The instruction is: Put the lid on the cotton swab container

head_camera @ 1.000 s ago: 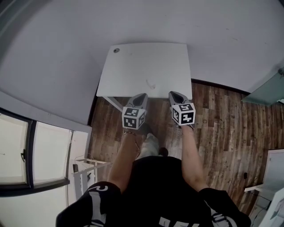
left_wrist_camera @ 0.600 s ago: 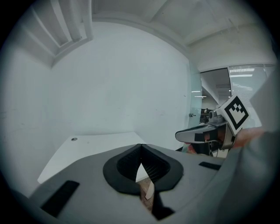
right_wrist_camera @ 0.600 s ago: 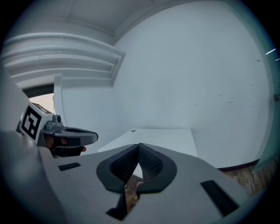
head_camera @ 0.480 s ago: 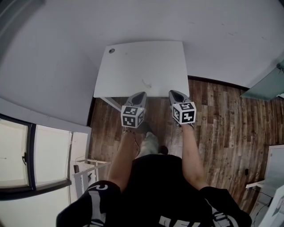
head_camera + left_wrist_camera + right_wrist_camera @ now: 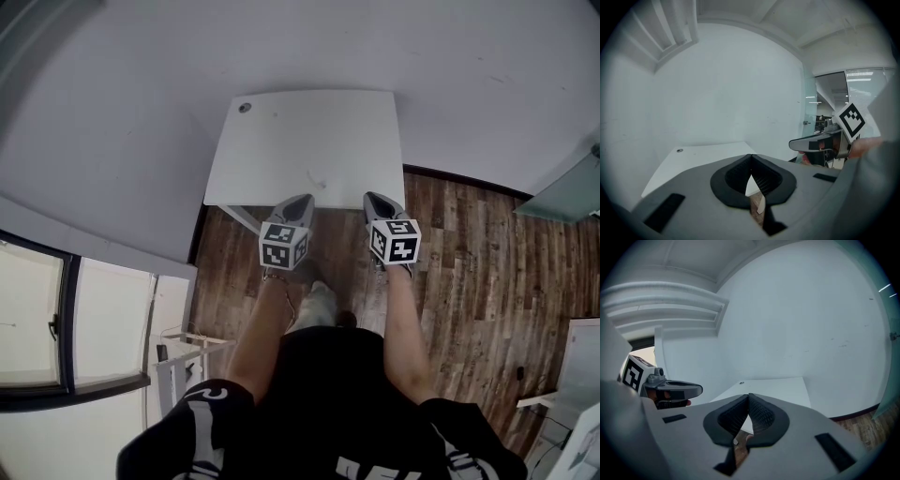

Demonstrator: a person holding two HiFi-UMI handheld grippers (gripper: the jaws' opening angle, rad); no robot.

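No cotton swab container or lid shows in any view. A white table (image 5: pixel 309 131) stands against the wall, bare except for a faint small mark (image 5: pixel 319 180) near its front edge. My left gripper (image 5: pixel 302 202) hovers at the table's front edge, jaws shut with nothing between them; its own view shows the pads pressed together (image 5: pixel 751 155). My right gripper (image 5: pixel 373 199) is held beside it at the same edge, also shut and empty (image 5: pixel 749 395). Each gripper appears in the other's view: the right gripper (image 5: pixel 820 142) and the left gripper (image 5: pixel 677 389).
A round grommet hole (image 5: pixel 245 107) sits in the table's far left corner. Wooden floor (image 5: pixel 469 253) spreads to the right, with a glass partition (image 5: pixel 562 192) at the far right. White walls enclose the table behind and to the left. A window (image 5: pixel 56 319) lies at lower left.
My right gripper has shifted a little to the right along the table's front edge. The left gripper has kept its place. Both stay shut.
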